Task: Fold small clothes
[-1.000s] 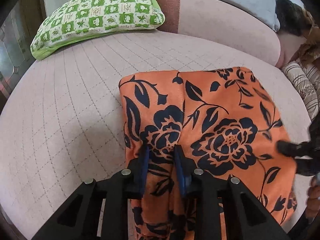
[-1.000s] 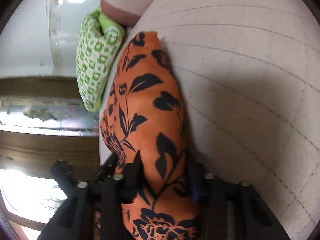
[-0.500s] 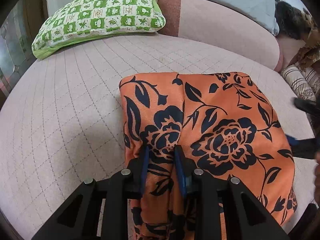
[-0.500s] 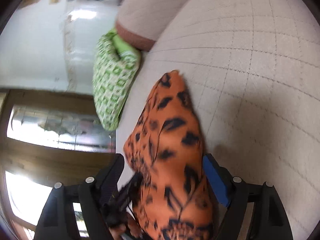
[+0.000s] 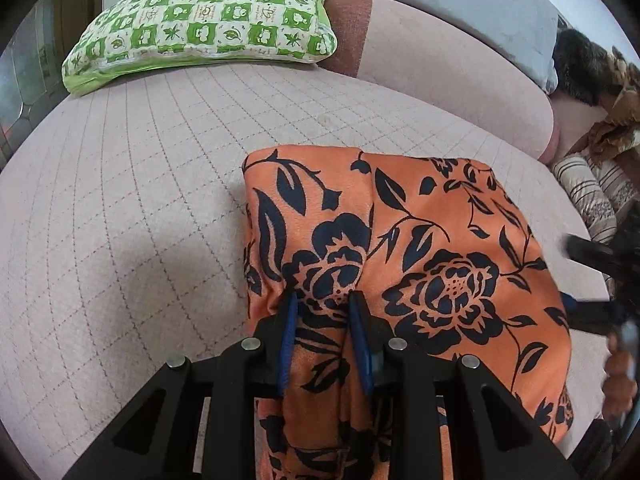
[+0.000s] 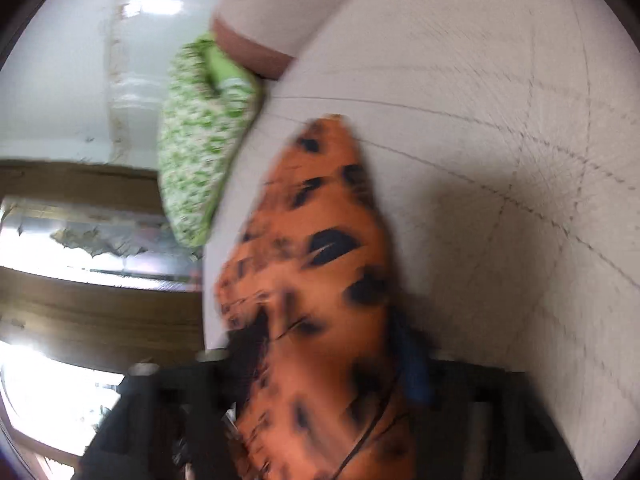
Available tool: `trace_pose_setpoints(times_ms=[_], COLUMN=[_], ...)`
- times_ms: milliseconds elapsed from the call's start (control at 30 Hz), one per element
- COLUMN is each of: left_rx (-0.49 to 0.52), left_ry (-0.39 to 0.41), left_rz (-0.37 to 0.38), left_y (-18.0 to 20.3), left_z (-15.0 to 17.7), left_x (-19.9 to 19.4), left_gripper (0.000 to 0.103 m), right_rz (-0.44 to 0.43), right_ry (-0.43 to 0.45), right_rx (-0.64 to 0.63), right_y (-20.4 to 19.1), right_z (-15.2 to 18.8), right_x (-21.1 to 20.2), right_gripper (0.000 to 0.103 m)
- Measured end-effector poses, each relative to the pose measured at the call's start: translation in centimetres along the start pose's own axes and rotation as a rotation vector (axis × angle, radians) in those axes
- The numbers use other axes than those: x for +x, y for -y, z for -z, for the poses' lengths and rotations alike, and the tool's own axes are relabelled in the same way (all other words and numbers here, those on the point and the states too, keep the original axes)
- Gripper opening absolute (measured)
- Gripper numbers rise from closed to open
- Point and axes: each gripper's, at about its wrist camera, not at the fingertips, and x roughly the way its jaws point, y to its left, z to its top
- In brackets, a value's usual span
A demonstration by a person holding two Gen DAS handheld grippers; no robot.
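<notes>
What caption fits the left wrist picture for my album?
Left hand-held gripper pinching folded orange flowered cloth on a pink quilted couch.

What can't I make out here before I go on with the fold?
- Right gripper, right wrist view: motion blur; jaws' grip on the orange floral cloth unclear.
- Same gripper, left wrist view: cut off at the right edge, blurred.
- Cloth's near end, left wrist view: hidden under the left gripper.
</notes>
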Motion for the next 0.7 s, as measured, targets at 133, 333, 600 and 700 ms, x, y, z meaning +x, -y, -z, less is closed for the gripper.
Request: trace_pose_setpoints(times_ms=[133,333,600,700], left_rx=[0.006,-0.001,-0.097,-0.23], left_ry=[-0.002,-0.004,0.122,0.086], left_rz=[-0.004,0.01,0.083,0.168], left_y=[0.0,-0.1,-1.4,-3.3], left_z=[0.0,-0.1,2.1,5.5], left_x=[0.2,0.4,-7.1,-8.7], left_gripper=[0.028,0.028,0.065,0.07], right_rz=[0.03,0.056,0.163,0.148], right_ry=[-0.019,-0.056,0.059,0.11], right_rx=[0.074,-0.002,-0.121,-0.25], right_y=[1.4,0.7,-1.6,-4.9], right_z=[3.8,6.8,9.5,10.3], right_x=[-1.3,-0.9,-4.6,-5.7], right_gripper=[0.09,0.044,0.07,0.075])
